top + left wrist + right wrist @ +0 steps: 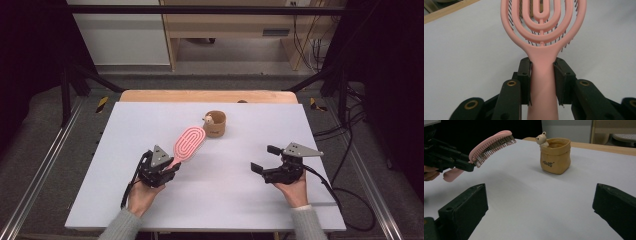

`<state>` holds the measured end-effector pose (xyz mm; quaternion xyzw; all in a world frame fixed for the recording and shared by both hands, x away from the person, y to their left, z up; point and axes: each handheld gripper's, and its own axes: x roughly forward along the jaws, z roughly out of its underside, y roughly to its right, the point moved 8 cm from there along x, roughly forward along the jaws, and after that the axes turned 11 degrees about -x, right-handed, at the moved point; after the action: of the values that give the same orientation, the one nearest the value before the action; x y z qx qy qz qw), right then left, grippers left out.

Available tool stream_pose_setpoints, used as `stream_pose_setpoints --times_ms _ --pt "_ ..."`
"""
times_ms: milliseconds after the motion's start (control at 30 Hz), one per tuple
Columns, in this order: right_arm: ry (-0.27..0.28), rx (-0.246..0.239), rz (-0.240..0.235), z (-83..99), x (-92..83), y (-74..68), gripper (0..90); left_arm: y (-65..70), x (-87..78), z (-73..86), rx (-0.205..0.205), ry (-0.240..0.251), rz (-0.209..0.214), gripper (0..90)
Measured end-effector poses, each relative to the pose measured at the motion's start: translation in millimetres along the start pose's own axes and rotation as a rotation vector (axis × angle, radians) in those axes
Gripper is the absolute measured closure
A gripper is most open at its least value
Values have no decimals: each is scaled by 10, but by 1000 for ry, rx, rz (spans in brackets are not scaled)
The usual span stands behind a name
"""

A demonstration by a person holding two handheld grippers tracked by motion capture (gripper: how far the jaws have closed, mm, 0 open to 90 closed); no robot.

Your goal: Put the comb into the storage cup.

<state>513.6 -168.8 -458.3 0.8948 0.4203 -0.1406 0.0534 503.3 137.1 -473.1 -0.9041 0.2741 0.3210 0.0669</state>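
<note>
A person sits at a white desk (225, 200), with a hand-held gripper in each hand. The left hand-held gripper (167, 169) is clamped on the handle of a pink hairbrush (188, 143), its two black pads pressing the handle from either side just below the oval head. The brush is lifted off the desk and tilted, head higher than handle, bristles facing down, pointing up and away toward a small tan pouch-shaped pot (215, 124) with a tiny bear figure (207, 119) on its rim. The pot stands near the far middle of the desk, just beyond the tip of the brush and apart from it.

The right hand-held gripper (264, 159) hovers low over the desk on the right side, its jaws spread wide with nothing between them, facing the pot from well away.

The work in hand appears to be carrying the brush toward the pot. To do it well, the grip near the neck should stay firm so the long head does not swing, and the head should come in above the rim, clear of the bear, so the light pot is not knocked over.
</note>
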Motion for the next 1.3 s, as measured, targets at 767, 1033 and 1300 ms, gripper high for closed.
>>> stream_pose_setpoints --times_ms 767,1033,1300 --pt "2 -1 -15 -72 57 -97 5 181 74 -97 -21 28 6 693" --pt "9 -2 -18 -95 53 -107 5 242 82 -135 -30 43 16 693" --pt "6 -6 -22 -106 61 -130 4 339 121 -154 -42 54 33 693"
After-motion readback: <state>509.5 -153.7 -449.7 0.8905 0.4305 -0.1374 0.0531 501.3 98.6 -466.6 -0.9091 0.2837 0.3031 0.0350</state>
